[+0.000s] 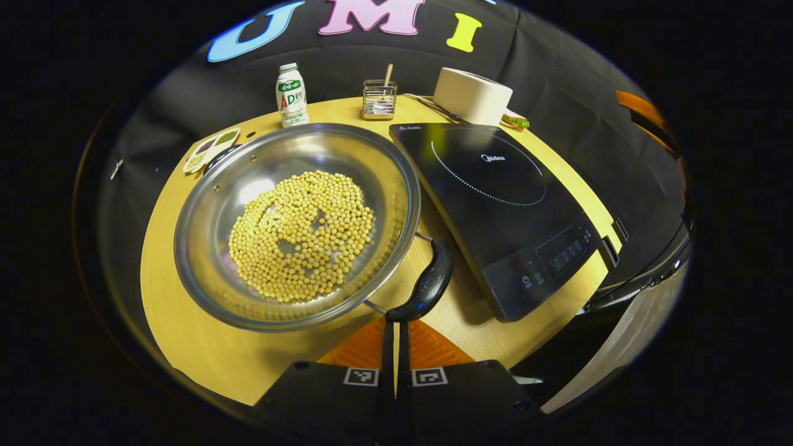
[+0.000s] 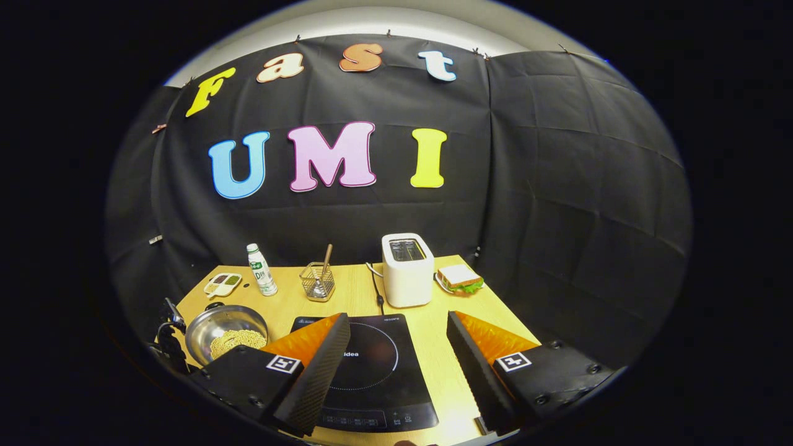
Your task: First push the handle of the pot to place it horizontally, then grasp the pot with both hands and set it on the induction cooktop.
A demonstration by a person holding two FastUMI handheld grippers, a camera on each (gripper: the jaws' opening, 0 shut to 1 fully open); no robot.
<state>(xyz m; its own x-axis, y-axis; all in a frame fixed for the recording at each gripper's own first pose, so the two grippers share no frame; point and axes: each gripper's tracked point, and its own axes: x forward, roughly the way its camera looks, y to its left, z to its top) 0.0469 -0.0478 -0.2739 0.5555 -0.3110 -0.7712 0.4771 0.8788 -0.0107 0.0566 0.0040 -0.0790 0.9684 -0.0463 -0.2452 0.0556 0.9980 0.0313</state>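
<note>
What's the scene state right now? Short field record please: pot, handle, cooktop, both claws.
pot: steel pot holding soybeans, on the wooden table, left of the induction cooktop, not on it
handle: black handle on the pot's near-right side, angled toward the cooktop
left claw: left claw shut, fingertips at the handle's near end
right claw: right claw open, hovering above the cooktop, holding nothing
background: milk bottle, wire utensil holder, toaster, sandwich
</note>
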